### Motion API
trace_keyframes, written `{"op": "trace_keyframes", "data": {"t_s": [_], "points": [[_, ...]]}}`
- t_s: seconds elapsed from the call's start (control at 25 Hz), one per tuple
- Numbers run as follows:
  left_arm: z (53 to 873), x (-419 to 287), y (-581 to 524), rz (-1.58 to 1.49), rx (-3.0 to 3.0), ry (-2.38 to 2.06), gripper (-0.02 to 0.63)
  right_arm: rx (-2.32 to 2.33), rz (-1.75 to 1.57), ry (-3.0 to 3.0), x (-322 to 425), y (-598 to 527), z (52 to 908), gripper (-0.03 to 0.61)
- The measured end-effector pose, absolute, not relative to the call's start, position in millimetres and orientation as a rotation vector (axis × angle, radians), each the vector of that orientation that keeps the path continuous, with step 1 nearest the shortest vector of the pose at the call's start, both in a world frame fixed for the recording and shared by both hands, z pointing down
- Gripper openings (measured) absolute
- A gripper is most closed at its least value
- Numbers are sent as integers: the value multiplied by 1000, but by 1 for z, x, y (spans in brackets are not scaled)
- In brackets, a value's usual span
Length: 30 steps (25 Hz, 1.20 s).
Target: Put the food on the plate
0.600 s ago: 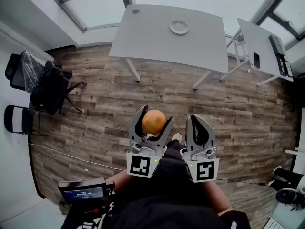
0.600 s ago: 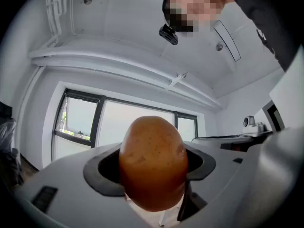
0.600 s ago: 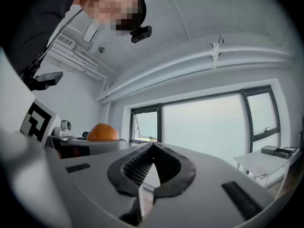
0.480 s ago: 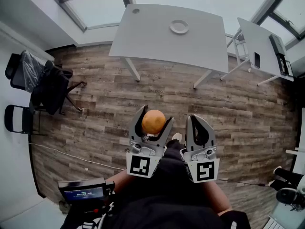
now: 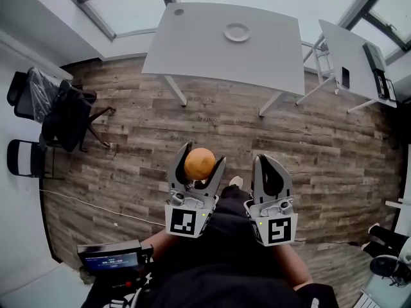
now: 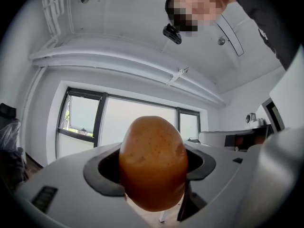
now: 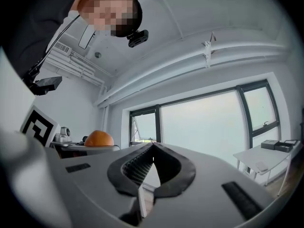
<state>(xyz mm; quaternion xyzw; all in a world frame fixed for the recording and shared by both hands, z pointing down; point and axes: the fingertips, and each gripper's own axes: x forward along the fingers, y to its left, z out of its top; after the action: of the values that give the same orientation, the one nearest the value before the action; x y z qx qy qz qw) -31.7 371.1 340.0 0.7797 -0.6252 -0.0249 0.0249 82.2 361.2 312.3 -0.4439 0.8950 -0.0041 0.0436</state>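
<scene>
Potato [image 5: 200, 163] held in left gripper [image 5: 201, 156], right gripper [image 5: 267, 163] closed, plate [image 5: 237, 32] on far table [image 5: 192, 47], wood floor [image 5: 225, 120] between

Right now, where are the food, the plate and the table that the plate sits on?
food [image 5: 200, 163]: head view, middle of its orange surface.
plate [image 5: 228, 33]: head view, left part of its rim.
table [image 5: 192, 43]: head view, bare top left of the plate.

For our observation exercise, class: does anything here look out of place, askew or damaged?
Nothing stands out. The round orange-brown food sits whole, clamped in the left gripper; the right gripper is shut and empty; the plate lies flat on the white table.
</scene>
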Motion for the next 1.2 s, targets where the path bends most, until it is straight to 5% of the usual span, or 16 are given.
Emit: {"op": "trace_keyframes", "data": {"t_s": [1.2], "points": [[351,34,313,29,2400,-2030,316,-1383,-64,2775,209,332,356,8]]}}
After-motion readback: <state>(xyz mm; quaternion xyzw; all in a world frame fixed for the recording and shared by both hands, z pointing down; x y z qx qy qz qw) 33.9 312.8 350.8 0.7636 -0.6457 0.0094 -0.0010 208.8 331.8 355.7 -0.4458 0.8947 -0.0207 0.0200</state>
